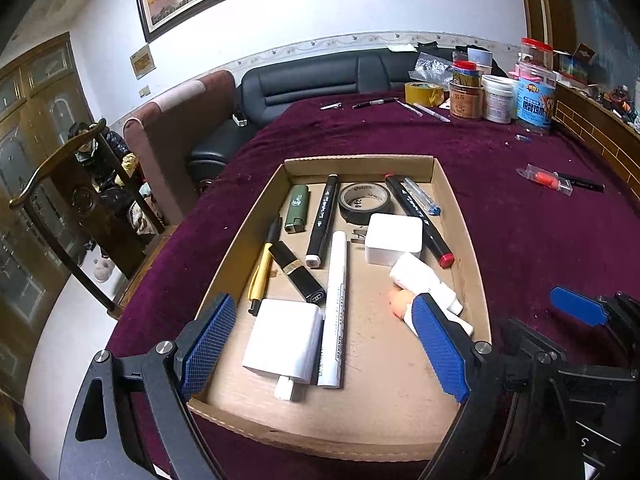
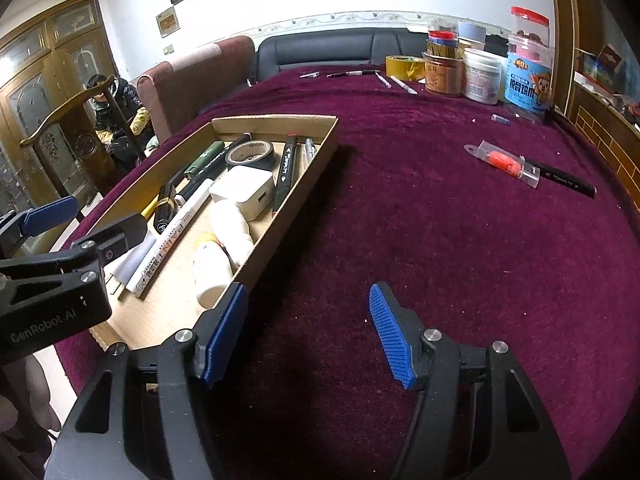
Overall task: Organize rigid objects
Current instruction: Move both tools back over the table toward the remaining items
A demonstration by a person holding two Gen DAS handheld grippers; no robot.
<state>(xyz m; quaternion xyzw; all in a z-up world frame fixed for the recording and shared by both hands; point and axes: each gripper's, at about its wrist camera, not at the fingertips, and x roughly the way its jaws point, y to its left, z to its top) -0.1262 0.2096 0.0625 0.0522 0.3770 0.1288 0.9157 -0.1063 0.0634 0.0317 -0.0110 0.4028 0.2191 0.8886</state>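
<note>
**Both grippers empty, loose pens still waiting outside the box**

Closest in, the left hand-held gripper (image 1: 324, 344) hangs over the near end of the cardboard box (image 1: 472, 248), jaws spread wide with nothing between them. Right beneath it lie a white charger (image 1: 282, 340) and a white paint marker (image 1: 335, 308), untouched. Beside it, the right hand-held gripper (image 2: 308, 336) sits over bare purple cloth just outside the box's right wall, jaws partly spread and pinching nothing.

Moving up the box, it's filling nicely: a yellow pen (image 1: 262, 268), a black lipstick (image 1: 298, 274), a second white charger (image 1: 394, 240), two white tubes (image 1: 424, 284) along the right wall, then black markers, a green lighter (image 1: 297, 210) and a roll of black tape (image 1: 365, 202) at the far end.

So the sorting looks well under way but not done. Over toward the counter's right edge, well apart from the box, lie a packaged orange item (image 2: 506, 164) and a black pen (image 2: 568, 178). At the far edge, more pens (image 2: 352, 74) lie near a yellow tape roll (image 2: 404, 67) and a cluster of jars.

Next move, by my reading: the right gripper reaches out to that packaged item, lines its jaws across its narrow width, closes and carries it back to the box.
</note>
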